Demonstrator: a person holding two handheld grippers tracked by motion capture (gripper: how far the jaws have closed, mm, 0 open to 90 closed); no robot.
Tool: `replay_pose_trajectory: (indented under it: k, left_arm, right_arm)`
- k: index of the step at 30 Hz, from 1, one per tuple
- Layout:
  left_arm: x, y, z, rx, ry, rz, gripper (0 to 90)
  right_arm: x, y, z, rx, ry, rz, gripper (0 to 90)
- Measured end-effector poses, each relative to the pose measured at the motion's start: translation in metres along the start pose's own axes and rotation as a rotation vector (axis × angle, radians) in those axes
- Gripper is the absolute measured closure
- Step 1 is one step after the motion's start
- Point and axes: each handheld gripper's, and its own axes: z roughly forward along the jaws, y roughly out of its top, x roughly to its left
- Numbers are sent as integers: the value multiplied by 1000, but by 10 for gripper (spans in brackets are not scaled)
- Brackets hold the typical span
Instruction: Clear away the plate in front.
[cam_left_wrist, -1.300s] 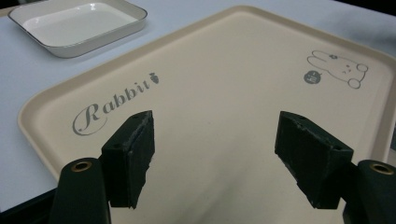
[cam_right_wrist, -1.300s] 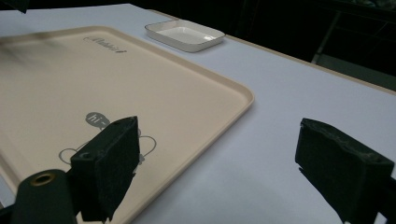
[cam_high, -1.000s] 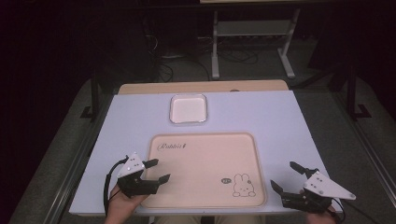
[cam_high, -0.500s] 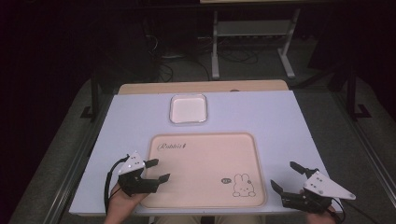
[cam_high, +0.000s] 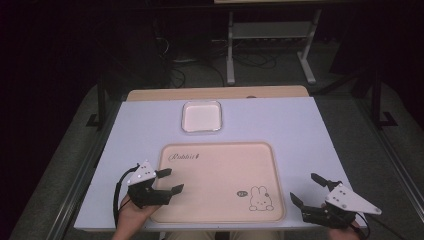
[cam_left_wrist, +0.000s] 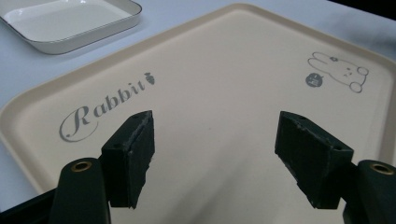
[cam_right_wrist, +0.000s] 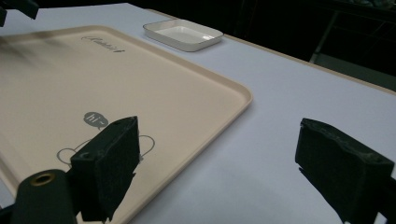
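Dark room all around, and your pale blue table is lit up in the middle of it. Your left gripper hangs over the near-left corner of the beige tray, jaws spread wide, gripping nothing. Your right gripper sits just off the tray's near-right corner, over bare table, jaws parted and empty too. That tray lies flat at the near edge, rabbit drawing facing you. Beyond it, just apart, rests a small white dish.
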Motion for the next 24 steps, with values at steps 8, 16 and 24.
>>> replay_pose_trajectory:
  k: [8, 16, 24]
  left_arm:
    - [0, 14, 5, -2, -19, 32, 279]
    - [5, 25, 7, -12, -17, 48, 271]
    - [17, 29, 19, 12, -40, 5, 314]
  right_arm:
    - [0, 0, -1, -6, -5, 6, 130]
    - [-2, -1, -2, -11, -13, 17, 129]
    - [-2, -1, -2, -12, -14, 16, 129]
